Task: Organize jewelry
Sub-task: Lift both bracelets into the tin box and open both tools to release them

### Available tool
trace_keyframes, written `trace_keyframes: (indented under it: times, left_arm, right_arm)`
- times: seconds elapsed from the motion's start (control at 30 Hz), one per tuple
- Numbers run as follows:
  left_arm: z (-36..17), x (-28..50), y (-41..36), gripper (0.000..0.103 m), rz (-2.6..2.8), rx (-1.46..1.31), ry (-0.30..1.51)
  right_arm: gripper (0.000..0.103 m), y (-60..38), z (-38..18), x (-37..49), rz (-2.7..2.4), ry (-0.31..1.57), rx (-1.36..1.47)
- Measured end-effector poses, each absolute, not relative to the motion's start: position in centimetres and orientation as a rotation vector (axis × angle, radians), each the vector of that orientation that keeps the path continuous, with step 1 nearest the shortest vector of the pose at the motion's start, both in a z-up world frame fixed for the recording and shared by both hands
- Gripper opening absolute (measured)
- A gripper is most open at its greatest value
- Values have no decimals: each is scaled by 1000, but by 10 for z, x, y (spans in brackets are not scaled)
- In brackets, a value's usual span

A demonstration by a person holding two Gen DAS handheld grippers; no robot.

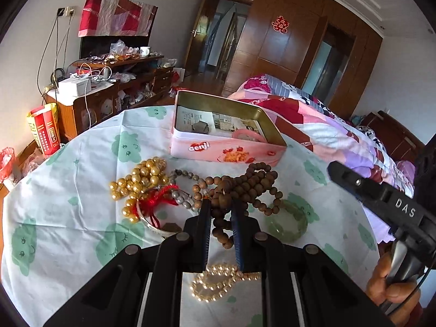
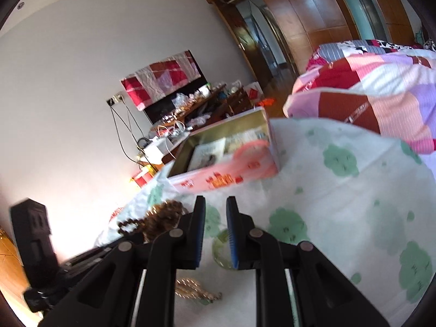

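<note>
A pile of jewelry lies on the round table: brown wooden beads (image 1: pixel 245 185), gold pearls (image 1: pixel 141 179), a silver bangle with red string (image 1: pixel 158 207), a green jade bangle (image 1: pixel 287 223) and a pale pearl strand (image 1: pixel 218 280). An open pink tin (image 1: pixel 226 152) stands behind them with a pink bangle (image 1: pixel 248 135) and papers inside. My left gripper (image 1: pixel 221 204) is narrowly open with its fingers on either side of the brown beads. My right gripper (image 2: pixel 215 204) is open and empty above the cloth, with the jade bangle (image 2: pixel 222 248) under it and the tin (image 2: pixel 226 174) beyond.
The table has a white cloth with green prints (image 1: pixel 81 190). A bed with a patchwork quilt (image 1: pixel 327 125) is close on the right. A cluttered wooden cabinet (image 1: pixel 109 87) stands at the back left. The right gripper's body (image 1: pixel 381 199) shows at the right of the left view.
</note>
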State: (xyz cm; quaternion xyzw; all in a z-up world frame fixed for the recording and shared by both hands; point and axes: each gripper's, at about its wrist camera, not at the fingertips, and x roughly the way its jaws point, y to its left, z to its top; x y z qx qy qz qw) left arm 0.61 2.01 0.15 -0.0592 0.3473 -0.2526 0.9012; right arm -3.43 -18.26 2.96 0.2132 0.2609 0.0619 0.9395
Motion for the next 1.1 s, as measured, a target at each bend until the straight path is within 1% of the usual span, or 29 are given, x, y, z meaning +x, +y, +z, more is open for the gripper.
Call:
trace_keyframes:
  times: [0.1,0.17,0.23,0.27,0.3,0.33,0.4,0.5,0.53,0.57,0.6,0.63,0.7,0.73,0.8,0.9,1.1]
  left_arm:
    - [2,10,24,14,-512,-130,717]
    - [2,10,26,14,-503,-125,713]
    - [2,10,29,14,-496,-130,709]
    - [2,10,30,14,-493,-137,709]
    - [2,11,31,14,-493,-144,711]
    - [1,11,32,14,-496,-151,714]
    - [2,11,33,14,-496,-150,716]
    - [2,9,32,14,-497,-133,713]
    - [3,7,31,14,-498,-129,710]
    - [3,7,32,14,-500,-129,708]
    - [3,6,32,14,-502,-131,707]
    - [4,6,32,14,-503,-135,707]
    - [4,7,34,14,-506,-144,708]
    - [3,7,34,14,-507,-147,710]
    - [3,7,35,14,-509,-154,713]
    - [2,7,35,14,-513,-160,715]
    - [-1,8,36,14,-510,-163,726]
  right_arm:
    - [19,-188,37,-30,83,520,391]
    - [21,-195,35,-24,83,553,402]
    - [40,-197,25,-16,86,631,413]
    - [67,-197,21,-13,89,659,417]
    - [87,-196,16,-10,93,686,417]
    - [90,-191,11,-6,101,717,404]
    - [90,-180,4,2,99,774,351]
    - [90,-154,-9,14,90,878,199]
    - [90,-146,-14,16,82,903,141]
    - [84,-140,-19,18,77,926,99]
    - [75,-136,-25,19,69,954,71]
    - [70,-133,-28,19,50,962,38]
    - [53,-130,-28,14,25,954,-22]
    - [48,-132,-27,13,24,953,-17]
    - [18,-144,-25,11,24,950,37]
    - [18,-165,-24,9,49,939,169]
    - [18,-171,-11,0,86,844,251]
